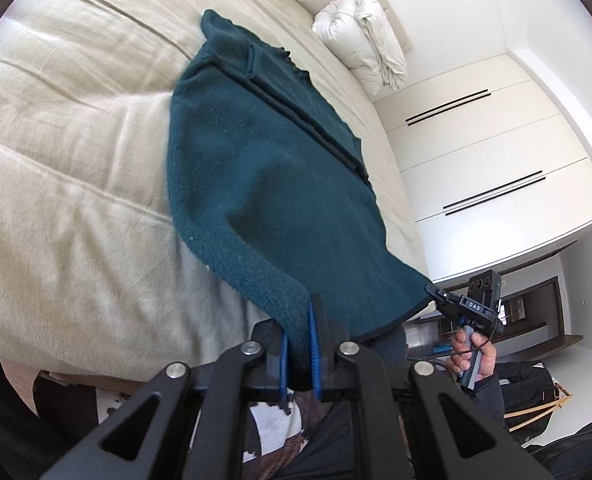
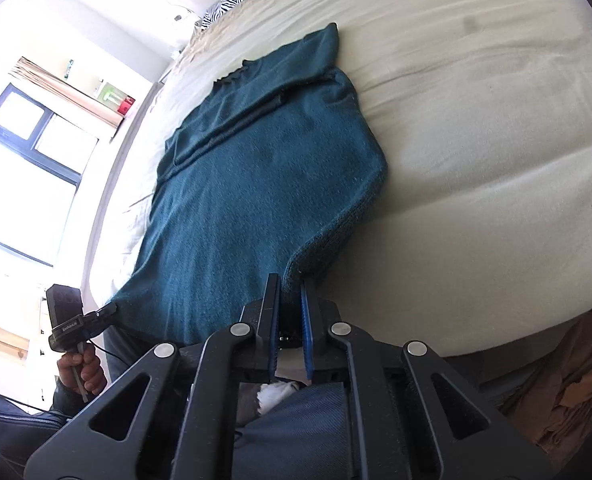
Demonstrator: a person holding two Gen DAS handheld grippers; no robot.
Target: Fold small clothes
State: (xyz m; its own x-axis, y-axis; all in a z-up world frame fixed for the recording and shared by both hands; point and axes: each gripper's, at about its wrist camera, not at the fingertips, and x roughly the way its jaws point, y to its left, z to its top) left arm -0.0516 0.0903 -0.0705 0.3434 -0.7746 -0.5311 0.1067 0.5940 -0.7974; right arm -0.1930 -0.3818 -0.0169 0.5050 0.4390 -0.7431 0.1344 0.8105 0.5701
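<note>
A: Status on the fold?

B: Teal sweater [image 1: 267, 184] is laid on the cream bed [image 1: 67, 184], neck end far, hem end near. One sleeve is seen folded in across the body, so side folds look at least partly done. Lengthwise fold judged not yet made.

A: Grippers?

B: Left gripper [image 1: 300, 344] is clamped on a hem corner; knit is pinched btwn the blue pads [image 1: 313, 332]. Right gripper [image 2: 289, 320] is closed on the other hem corner, cloth bunched btwn its pads. Both corners are lifted off the bed w/ the hem stretched btwn them.

A: What's left?

B: Prob. the hem is to be carried toward the collar and laid down, then smoothed. A 2nd halving may be needed. Est. approx. halfway.

A: Anything else about?

B: A white duvet [image 1: 360, 36] is bundled at the headboard, a zebra-print pillow [image 2: 235, 0] beyond the collar. Well apart from the sweater, no interference expected.
</note>
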